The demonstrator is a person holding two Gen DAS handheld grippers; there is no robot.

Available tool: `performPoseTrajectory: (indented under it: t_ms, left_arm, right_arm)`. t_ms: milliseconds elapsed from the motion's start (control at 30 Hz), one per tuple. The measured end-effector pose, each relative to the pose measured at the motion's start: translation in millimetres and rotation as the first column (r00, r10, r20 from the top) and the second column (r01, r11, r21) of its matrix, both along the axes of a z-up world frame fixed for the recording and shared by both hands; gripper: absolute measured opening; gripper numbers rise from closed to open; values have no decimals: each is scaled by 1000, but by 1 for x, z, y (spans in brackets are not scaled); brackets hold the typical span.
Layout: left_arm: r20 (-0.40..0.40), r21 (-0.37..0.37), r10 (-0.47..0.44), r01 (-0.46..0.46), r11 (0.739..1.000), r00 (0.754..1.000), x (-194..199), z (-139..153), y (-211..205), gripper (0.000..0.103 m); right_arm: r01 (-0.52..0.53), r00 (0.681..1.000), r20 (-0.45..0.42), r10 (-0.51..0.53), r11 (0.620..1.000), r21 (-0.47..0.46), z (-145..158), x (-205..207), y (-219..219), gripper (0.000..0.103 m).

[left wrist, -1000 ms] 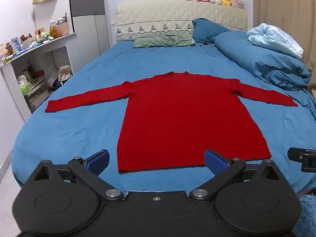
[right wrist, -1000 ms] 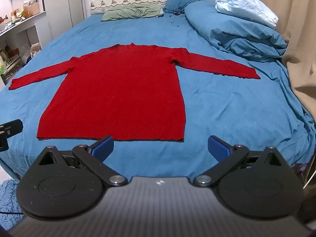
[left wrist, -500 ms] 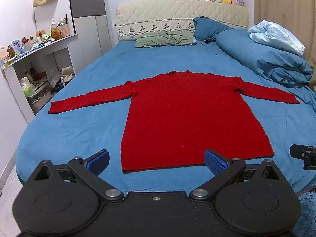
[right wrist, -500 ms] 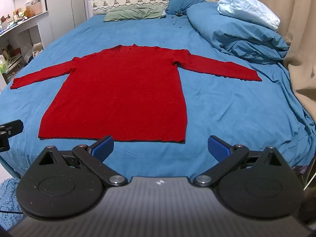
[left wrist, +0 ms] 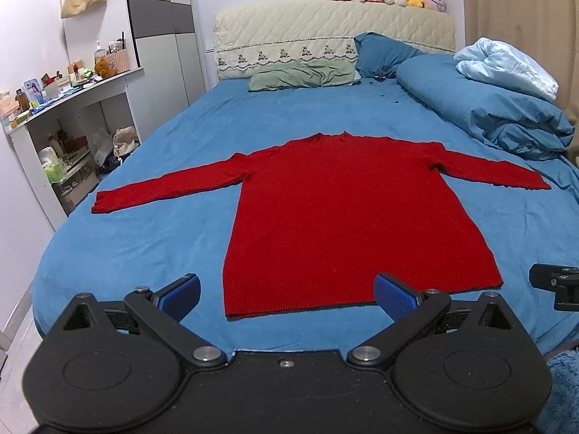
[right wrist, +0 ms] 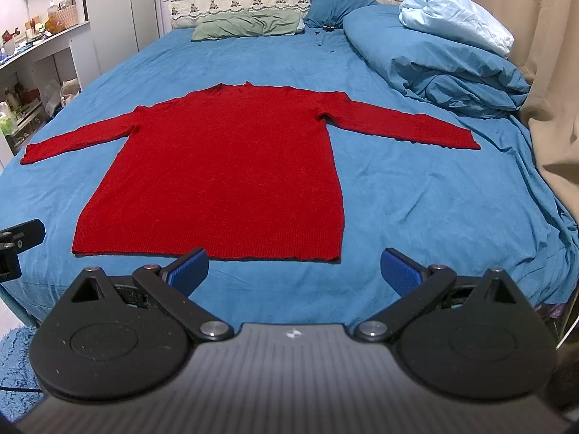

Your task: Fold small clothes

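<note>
A red long-sleeved sweater [left wrist: 347, 217] lies flat on the blue bed [left wrist: 152, 246], both sleeves spread out, hem toward me. It also shows in the right wrist view [right wrist: 231, 166]. My left gripper [left wrist: 287, 291] is open and empty, hovering just before the hem at the bed's foot. My right gripper [right wrist: 295, 269] is open and empty, near the hem's right part. Part of the right gripper [left wrist: 557, 285] shows at the edge of the left wrist view, and part of the left gripper [right wrist: 18, 246] at the edge of the right wrist view.
A blue duvet pile [left wrist: 499, 108] with a light blue blanket lies at the bed's far right. A green pillow [left wrist: 304, 76] and headboard are at the back. A cluttered white shelf [left wrist: 61, 126] stands left of the bed. Beige curtains [right wrist: 550, 54] hang on the right.
Both grippers have risen and moved slightly forward toward the sweater's hem. The sweater has not moved. Both grippers stay open.
</note>
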State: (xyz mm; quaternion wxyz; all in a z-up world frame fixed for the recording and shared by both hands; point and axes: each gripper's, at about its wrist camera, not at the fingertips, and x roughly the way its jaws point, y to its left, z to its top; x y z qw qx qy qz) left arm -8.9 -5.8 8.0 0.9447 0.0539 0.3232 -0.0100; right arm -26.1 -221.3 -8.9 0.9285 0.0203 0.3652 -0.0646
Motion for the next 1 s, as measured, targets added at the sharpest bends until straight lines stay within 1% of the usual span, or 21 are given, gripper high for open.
performPoseTrajectory:
  t_ms: [1000]
  left_arm:
    - [12, 5, 10, -10, 1000, 1000, -4, 2, 2, 103]
  right_arm:
    - [-12, 1000, 3, 12, 1000, 7, 4, 1, 8, 103]
